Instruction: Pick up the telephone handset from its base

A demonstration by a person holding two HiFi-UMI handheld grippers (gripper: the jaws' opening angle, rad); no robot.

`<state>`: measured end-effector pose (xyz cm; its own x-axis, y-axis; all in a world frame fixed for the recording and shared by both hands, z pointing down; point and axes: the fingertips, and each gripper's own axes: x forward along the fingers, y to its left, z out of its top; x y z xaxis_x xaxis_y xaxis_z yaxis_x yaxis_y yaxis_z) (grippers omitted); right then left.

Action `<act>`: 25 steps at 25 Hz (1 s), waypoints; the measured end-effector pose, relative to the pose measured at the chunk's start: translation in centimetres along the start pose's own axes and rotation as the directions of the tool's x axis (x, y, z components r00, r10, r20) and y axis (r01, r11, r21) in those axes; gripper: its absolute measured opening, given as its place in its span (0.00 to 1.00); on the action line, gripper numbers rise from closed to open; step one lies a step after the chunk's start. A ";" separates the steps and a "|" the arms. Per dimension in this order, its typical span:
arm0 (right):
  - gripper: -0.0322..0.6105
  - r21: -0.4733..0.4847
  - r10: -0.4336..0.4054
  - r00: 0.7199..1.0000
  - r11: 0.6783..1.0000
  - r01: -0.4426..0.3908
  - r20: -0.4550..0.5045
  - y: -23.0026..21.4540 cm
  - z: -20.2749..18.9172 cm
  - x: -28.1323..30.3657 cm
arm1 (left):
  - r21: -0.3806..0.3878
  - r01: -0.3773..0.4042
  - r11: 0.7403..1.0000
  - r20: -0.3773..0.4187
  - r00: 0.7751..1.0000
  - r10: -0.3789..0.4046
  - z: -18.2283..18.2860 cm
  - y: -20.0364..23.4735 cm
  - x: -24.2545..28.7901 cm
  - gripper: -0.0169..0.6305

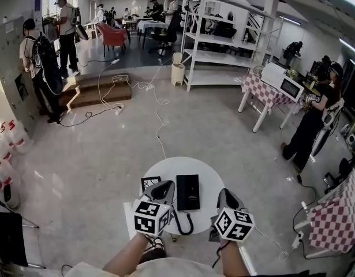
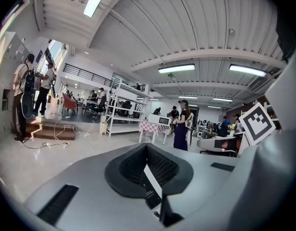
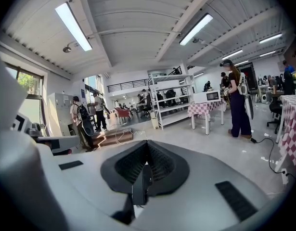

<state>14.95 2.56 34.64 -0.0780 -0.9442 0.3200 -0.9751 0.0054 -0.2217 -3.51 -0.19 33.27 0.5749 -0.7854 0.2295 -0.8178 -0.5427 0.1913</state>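
In the head view a black telephone [image 1: 187, 192] lies flat on a small round white table [image 1: 206, 172], and its dark cord [image 1: 183, 226] loops off the near edge. My left gripper [image 1: 165, 185] hovers just left of the phone, shut, with nothing in it. My right gripper [image 1: 224, 193] hangs off the phone's right side at the table's rim, also shut and empty. In the left gripper view the jaws [image 2: 147, 146] meet at the tips, and the right gripper view shows the same [image 3: 147, 144]. Neither gripper touches the phone.
A black-and-white marker card [image 1: 149, 182] lies on the table by the left gripper. White cables [image 1: 159, 126] trail across the floor toward a wooden step [image 1: 96, 91]. Metal shelving [image 1: 220, 45], checkered tables [image 1: 264, 91] and several people stand farther off.
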 end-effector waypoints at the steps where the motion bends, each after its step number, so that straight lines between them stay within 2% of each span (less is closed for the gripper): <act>1: 0.09 0.002 -0.003 1.000 1.000 0.003 0.001 0.1 0.1 0.4 | 0.001 0.005 1.000 -0.001 1.000 -0.005 0.1 0.3 0.3 0.05; 25: 0.09 0.024 -0.078 0.996 0.997 0.077 0.030 0.1 4.0 9.7 | 0.027 0.105 0.994 -0.015 0.994 -0.105 4.4 6.3 9.9 0.05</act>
<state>14.93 -7.89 34.04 0.0046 -0.9513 0.3081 -0.9730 -0.0753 -0.2181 -3.11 -12.71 32.54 0.6579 -0.7196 0.2223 -0.7531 -0.6303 0.1887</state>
